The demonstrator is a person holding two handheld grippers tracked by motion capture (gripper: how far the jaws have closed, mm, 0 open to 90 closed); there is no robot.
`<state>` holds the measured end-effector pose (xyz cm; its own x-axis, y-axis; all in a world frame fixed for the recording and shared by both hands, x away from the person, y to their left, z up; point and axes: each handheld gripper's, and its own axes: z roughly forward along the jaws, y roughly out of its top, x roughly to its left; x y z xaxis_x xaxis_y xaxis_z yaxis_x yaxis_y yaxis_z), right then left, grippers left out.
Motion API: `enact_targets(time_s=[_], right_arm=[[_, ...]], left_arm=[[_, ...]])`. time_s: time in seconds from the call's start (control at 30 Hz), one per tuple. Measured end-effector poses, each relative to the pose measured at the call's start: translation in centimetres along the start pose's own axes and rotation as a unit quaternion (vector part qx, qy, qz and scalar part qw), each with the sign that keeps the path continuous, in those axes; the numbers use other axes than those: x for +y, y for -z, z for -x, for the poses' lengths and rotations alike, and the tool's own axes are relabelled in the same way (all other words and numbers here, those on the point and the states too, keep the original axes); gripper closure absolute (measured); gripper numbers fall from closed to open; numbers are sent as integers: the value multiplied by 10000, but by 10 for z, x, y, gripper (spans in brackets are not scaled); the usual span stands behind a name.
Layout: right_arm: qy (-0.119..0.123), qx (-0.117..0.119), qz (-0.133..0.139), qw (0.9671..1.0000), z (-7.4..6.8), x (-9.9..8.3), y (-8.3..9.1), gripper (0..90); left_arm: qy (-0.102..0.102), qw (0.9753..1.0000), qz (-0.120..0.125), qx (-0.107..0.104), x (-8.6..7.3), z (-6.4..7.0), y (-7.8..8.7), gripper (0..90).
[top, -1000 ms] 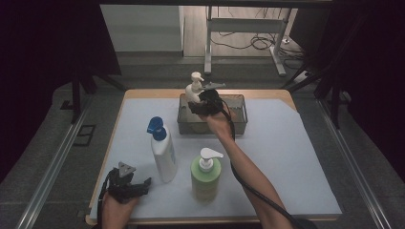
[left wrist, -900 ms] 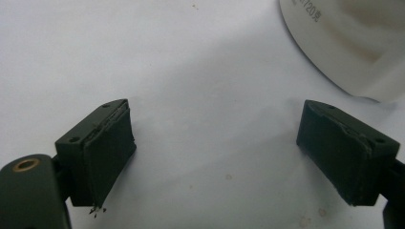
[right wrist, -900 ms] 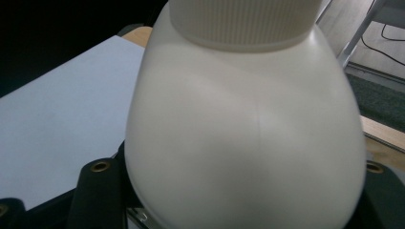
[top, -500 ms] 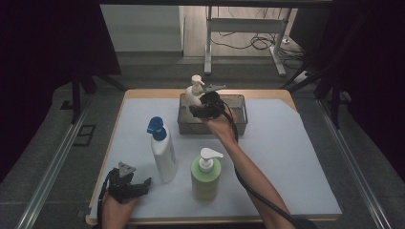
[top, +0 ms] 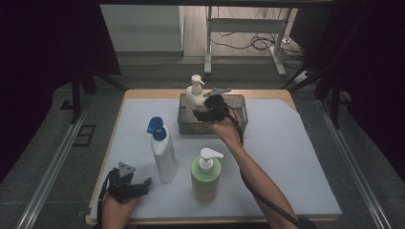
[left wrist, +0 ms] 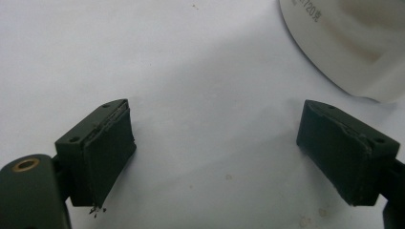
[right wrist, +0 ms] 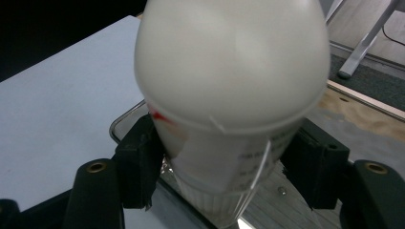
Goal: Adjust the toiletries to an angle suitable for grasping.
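Observation:
A white pump bottle (top: pixel 193 95) stands upright at the left end of a dark clear tray (top: pixel 237 125) at the back of the table. My right gripper (top: pixel 204 112) is shut on the bottle's lower body. In the right gripper view the white pump bottle (right wrist: pixel 229 95) sits between both pads of the right gripper (right wrist: pixel 229 164), just above the tray's rim (right wrist: pixel 125 125). My left gripper (top: pixel 132 185) rests low at the table's front left corner. Its jaws stand wide apart in the left gripper view, so the left gripper (left wrist: pixel 234 152) is open over bare white paper.
A tall white bottle with a blue cap (top: pixel 162 151) stands just right of the left gripper, and its base (left wrist: pixel 344 47) shows in the left gripper view. A green bottle with a white pump (top: pixel 206 177) stands at front centre. White paper (top: pixel 286 157) covers the tabletop.
The right gripper has shifted slightly with the white pump bottle at the tray's left end, and the bottle now stands straighter. The left gripper has not moved.

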<state>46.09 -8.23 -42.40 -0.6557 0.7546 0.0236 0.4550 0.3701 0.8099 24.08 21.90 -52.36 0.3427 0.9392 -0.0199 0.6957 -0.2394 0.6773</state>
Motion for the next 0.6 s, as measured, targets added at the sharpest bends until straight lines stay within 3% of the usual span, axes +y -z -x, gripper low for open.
enact_targets(time_s=[0.33, 0.6], right_arm=[[-20, 120, -18, 9999, 6, -10, 16, 374], [4, 143, -152, 9998, 14, -17, 26, 478]], left_arm=[[-1, 10000, 0, 1, 0, 0, 0, 122], [-2, 10000, 0, 1, 0, 0, 0, 122]])
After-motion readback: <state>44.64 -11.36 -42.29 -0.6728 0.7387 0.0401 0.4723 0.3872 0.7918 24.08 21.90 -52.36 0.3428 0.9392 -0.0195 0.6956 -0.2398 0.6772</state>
